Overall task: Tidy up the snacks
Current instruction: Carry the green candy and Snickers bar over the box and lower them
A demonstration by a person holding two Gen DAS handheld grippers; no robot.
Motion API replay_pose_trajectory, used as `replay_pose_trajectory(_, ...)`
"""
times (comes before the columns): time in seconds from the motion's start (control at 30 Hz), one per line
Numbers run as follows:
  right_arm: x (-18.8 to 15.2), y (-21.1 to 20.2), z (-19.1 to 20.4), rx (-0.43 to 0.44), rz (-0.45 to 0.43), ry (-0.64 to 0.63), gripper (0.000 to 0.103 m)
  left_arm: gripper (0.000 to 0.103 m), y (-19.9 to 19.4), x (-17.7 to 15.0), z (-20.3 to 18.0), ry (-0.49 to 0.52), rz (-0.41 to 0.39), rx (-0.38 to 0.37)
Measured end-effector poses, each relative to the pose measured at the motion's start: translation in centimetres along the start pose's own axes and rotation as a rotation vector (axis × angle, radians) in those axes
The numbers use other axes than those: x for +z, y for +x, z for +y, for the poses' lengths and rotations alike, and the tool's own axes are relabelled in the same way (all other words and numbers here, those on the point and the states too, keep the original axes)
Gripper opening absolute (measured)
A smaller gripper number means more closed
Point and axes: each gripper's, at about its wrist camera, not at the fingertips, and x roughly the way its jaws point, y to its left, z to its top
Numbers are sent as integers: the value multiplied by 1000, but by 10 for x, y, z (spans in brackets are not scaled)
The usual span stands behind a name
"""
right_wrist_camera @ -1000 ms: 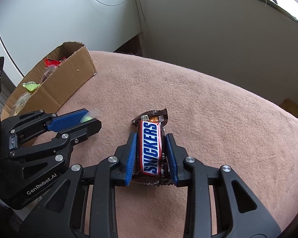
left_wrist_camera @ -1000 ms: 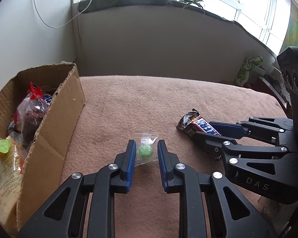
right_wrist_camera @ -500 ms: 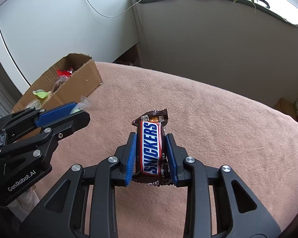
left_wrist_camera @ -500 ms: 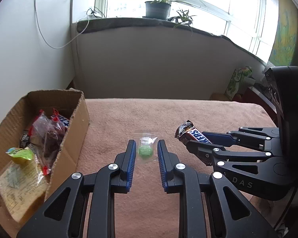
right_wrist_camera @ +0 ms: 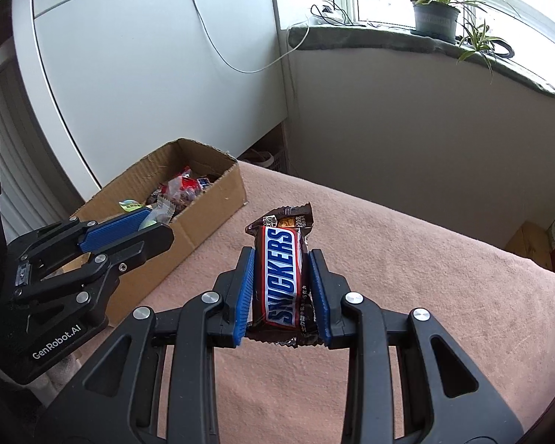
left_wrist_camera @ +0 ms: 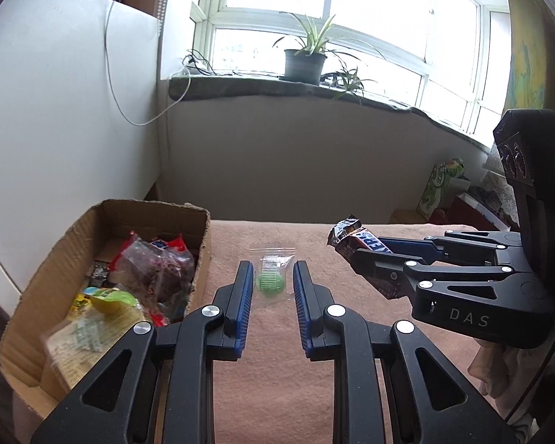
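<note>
Right gripper [right_wrist_camera: 282, 292] clamped the Snickers bar [right_wrist_camera: 282, 277]; left gripper [left_wrist_camera: 271, 285] pinched a clear candy packet [left_wrist_camera: 272, 275]. The thin packet film could slip before reaching the cardboard box [left_wrist_camera: 203, 244] at lower left.

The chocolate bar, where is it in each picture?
Left wrist view: the chocolate bar is at the middle right, sticking out of the right gripper.
Right wrist view: it stands at the centre, clamped between that gripper's blue pads.
Shared landmark: the cardboard box of snacks, on the left in both.

Both my grippers are chunky black plastic with ribbed blue pads and shiny silver screws. The left gripper [right_wrist_camera: 150, 227] says GenRobot.AI in white, and the right gripper [left_wrist_camera: 346, 249] has DAS plus a tiny green light.
</note>
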Motion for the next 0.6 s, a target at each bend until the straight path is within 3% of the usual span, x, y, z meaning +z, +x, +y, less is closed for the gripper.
replay_pose_trajectory(0.4, 32, 8, 70, 62, -34, -92, 30, 20, -43, -1, 55, -76, -86, 51)
replay_pose_trajectory(0.6, 42, 28, 104, 97, -30, -137, 30, 20, -54, -7, 99, -140, -83, 101)
